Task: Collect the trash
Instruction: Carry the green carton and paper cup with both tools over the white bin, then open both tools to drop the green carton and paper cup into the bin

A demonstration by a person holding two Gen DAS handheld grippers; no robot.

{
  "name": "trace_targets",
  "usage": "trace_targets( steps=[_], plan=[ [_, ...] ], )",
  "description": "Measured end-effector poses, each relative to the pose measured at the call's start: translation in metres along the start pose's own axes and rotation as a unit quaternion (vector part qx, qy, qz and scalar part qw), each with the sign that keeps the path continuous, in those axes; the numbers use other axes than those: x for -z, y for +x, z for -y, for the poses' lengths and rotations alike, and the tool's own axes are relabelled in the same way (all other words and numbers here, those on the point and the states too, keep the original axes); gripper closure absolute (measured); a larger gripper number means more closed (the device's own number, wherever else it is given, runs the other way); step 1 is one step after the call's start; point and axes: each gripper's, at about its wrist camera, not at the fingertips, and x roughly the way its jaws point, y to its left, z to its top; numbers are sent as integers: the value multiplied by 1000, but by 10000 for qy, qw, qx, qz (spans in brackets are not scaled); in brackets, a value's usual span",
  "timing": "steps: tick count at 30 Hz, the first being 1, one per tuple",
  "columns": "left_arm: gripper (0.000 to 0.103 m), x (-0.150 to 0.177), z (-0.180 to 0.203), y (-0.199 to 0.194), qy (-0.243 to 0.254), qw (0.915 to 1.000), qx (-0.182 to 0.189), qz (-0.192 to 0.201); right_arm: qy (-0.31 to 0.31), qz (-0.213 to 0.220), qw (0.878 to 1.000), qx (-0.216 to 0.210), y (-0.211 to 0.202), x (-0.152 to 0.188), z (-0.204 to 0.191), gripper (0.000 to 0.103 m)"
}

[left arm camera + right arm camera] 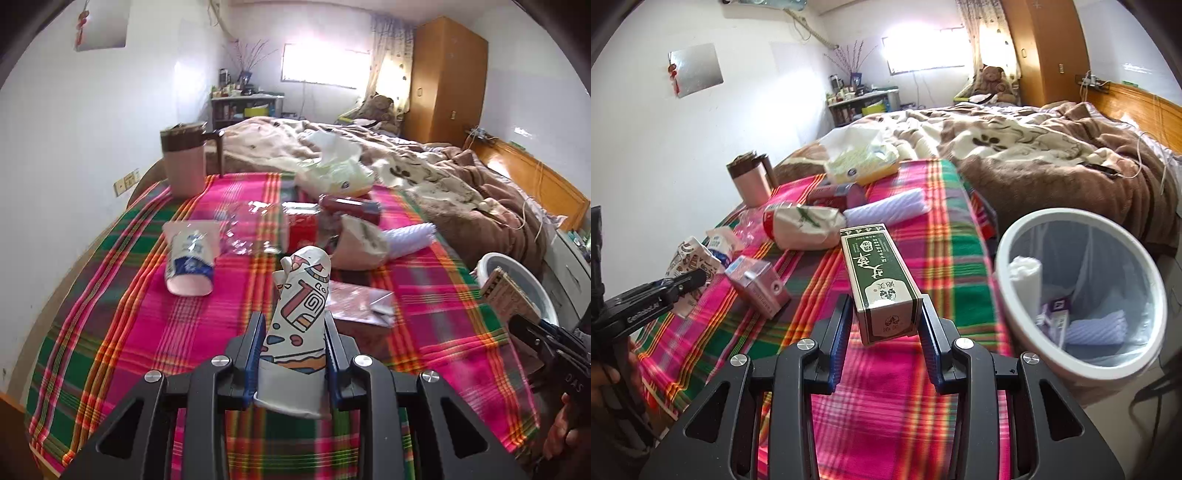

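Note:
My left gripper point(293, 321) is shut on a crushed patterned paper cup point(301, 306), held above the plaid tablecloth point(129, 332). My right gripper point(884, 302) is shut on a green and white carton box point(877, 273), held above the table next to the white trash bin point(1008, 295) on its right. The bin holds white tissue and a purple box. In the left wrist view the bin point(517, 269) shows at the right edge with the right gripper's box in front of it. More trash lies on the cloth: a blue and white paper cup point(190, 254), a pink carton point(757, 288), a crumpled paper bag point(805, 225).
A pink mug with a brown lid point(184, 162) stands at the table's far left. A tissue pack point(336, 173), red boxes point(301, 225), clear plastic wrap point(243, 229) and a white ribbed cup point(886, 210) lie further back. A bed with brown blankets point(1034, 155) is beyond.

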Motion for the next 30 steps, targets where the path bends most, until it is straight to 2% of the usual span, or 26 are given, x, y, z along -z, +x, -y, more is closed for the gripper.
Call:
trace_targets(
  steps=[15,21,30],
  plan=[
    [73,-24,96,-21,665,9950,641,370,308,392,9973,533,-36,-15,61,66],
    [73,-30,145,-15,869,9898,1058,384,453,470,9943,849,-46,-20,91,66],
    [73,-30,220,7,1188,9787,1665,198,705,379,9895,1201,-46,-22,133,66]
  ],
)
